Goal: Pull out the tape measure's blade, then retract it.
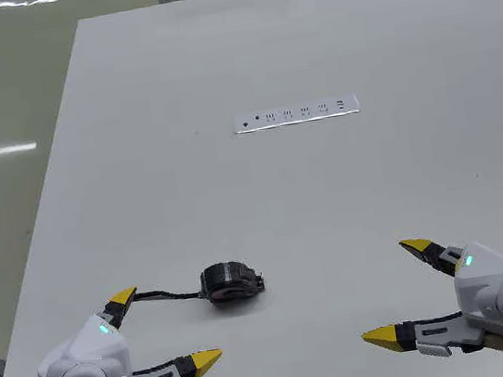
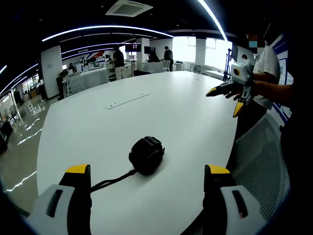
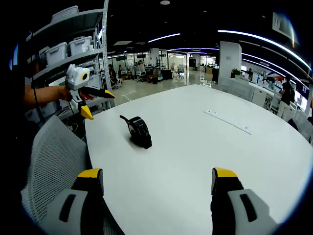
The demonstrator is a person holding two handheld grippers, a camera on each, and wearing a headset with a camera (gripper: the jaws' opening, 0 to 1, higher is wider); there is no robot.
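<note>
Lying on the white table (image 1: 346, 194), the tape measure (image 1: 230, 282) is a small round case, black, with a ribbed rim and a darker flat face turned up. It lies near the front edge of the table, between the two grippers but closer to the left one, and neither gripper touches it. A thin black strap (image 1: 159, 296) comes out of its left side and runs flat on the table toward the upper jaw tip of the left gripper (image 1: 166, 325); if the strap touches that tip, I cannot tell. In the left gripper view the case sits just ahead, between the two yellow-tipped jaws, with the strap curling toward the left jaw. The left gripper is held low at the front left corner, its white body in the hand and its jaws spread wide, with nothing between them. The right gripper (image 1: 397, 290) is at the front right, well apart from the tape measure, also low over the table, jaws spread wide with nothing in them, pointing inward to the left. In the right gripper view the tape measure is farther off, to the left of the middle. Farther back on the table lies a long white power strip (image 1: 296, 113), well apart from everything else
</note>
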